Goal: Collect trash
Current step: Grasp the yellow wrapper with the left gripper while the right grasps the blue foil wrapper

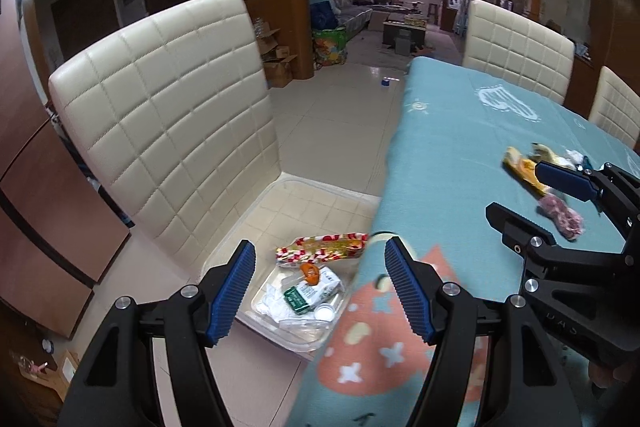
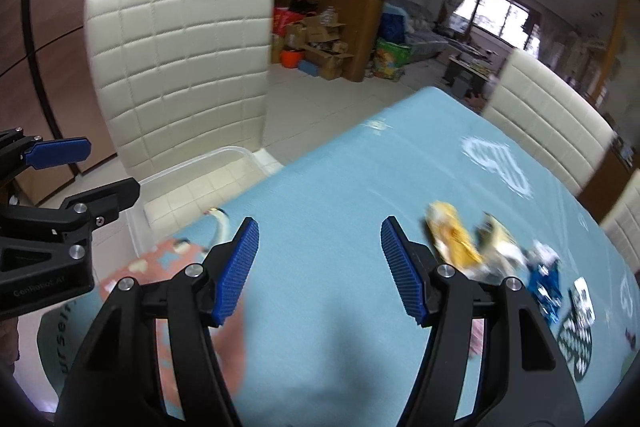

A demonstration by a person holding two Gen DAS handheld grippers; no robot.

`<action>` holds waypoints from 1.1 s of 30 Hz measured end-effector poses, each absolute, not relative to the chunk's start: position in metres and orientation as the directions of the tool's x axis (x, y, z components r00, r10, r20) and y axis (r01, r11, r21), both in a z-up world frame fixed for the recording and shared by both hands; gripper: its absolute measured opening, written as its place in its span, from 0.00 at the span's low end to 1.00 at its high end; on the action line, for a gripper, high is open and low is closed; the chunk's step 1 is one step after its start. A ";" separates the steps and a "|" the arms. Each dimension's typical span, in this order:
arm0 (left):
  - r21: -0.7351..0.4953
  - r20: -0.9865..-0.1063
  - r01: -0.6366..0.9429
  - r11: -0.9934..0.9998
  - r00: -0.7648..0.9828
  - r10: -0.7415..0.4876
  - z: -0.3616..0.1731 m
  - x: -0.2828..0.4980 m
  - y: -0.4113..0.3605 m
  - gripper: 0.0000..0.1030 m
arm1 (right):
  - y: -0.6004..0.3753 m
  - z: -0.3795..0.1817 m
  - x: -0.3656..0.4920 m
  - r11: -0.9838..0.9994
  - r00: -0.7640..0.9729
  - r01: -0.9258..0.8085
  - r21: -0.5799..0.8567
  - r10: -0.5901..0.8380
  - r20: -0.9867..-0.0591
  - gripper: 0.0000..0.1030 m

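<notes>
My left gripper [image 1: 320, 267] is open and empty, hovering over the table's left edge and a clear plastic bin [image 1: 256, 215] on a chair seat. In the bin lie a red-yellow wrapper [image 1: 322, 247], an orange peel [image 1: 310, 273], a green-white carton [image 1: 310, 293] and tissue. My right gripper [image 2: 320, 239] is open above the blue tablecloth [image 2: 340, 187] with nothing between its fingers. To its right on the cloth lie a yellow wrapper [image 2: 452, 239], a blue wrapper [image 2: 544, 279] and a black-white wrapper [image 2: 580, 315]. A pink wrapper [image 1: 560, 217] lies beside the right gripper [image 1: 516, 191].
The cream quilted chair [image 1: 168, 123] that holds the bin stands against the table's left side. Two more cream chairs [image 1: 520, 51] stand on the far side. Cardboard boxes [image 2: 324, 55] and bags sit on the tiled floor beyond.
</notes>
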State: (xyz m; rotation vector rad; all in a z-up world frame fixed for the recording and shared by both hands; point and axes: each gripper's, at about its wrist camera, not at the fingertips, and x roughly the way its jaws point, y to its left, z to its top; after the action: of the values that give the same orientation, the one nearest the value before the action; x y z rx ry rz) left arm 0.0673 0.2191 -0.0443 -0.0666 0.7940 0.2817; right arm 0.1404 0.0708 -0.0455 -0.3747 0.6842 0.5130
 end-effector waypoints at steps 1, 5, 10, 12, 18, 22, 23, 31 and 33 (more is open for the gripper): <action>0.050 -0.708 -0.264 0.963 0.670 0.221 -0.042 0.068 0.213 0.71 | 0.062 -0.044 0.140 0.822 0.664 -0.548 -0.153 0.317 -0.677 0.63; 0.051 -0.692 -0.211 0.976 0.697 0.187 -0.034 0.076 0.177 0.75 | 0.014 -0.041 0.142 0.865 0.693 -0.480 -0.149 0.269 -0.669 0.62; 0.042 -0.704 -0.116 0.992 0.701 0.112 -0.036 0.098 0.129 0.75 | -0.046 -0.047 0.152 0.913 0.705 -0.387 -0.132 0.201 -0.680 0.61; 0.050 -0.710 -0.078 0.996 0.698 0.090 -0.039 0.109 0.111 0.75 | -0.064 -0.051 0.157 0.925 0.706 -0.357 -0.130 0.176 -0.686 0.61; 0.079 -0.739 0.015 0.997 0.672 0.049 -0.052 0.146 0.062 0.75 | -0.118 -0.061 0.186 0.957 0.699 -0.267 -0.113 0.111 -0.706 0.61; 0.108 -0.750 0.059 0.992 0.660 0.043 -0.058 0.176 0.041 0.75 | -0.144 -0.065 0.210 0.972 0.695 -0.215 -0.090 0.087 -0.714 0.62; 0.110 -0.754 0.064 0.992 0.656 0.042 -0.059 0.181 0.039 0.75 | -0.150 -0.066 0.218 0.975 0.693 -0.204 -0.084 0.083 -0.716 0.62; 0.083 -0.809 0.127 0.988 0.588 -0.007 -0.085 0.232 0.018 0.75 | -0.170 -0.079 0.253 0.982 0.679 -0.177 -0.073 0.068 -0.731 0.63; 0.093 -0.818 0.135 0.986 0.576 -0.001 -0.092 0.242 0.013 0.75 | -0.172 -0.085 0.260 0.983 0.667 -0.173 -0.063 0.070 -0.742 0.63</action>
State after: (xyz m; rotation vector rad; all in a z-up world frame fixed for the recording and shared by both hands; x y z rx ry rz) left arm 0.2417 0.0129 -0.0917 0.1516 0.9550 -0.0803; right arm 0.2601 -0.1722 -0.0852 -0.1320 0.8299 0.1379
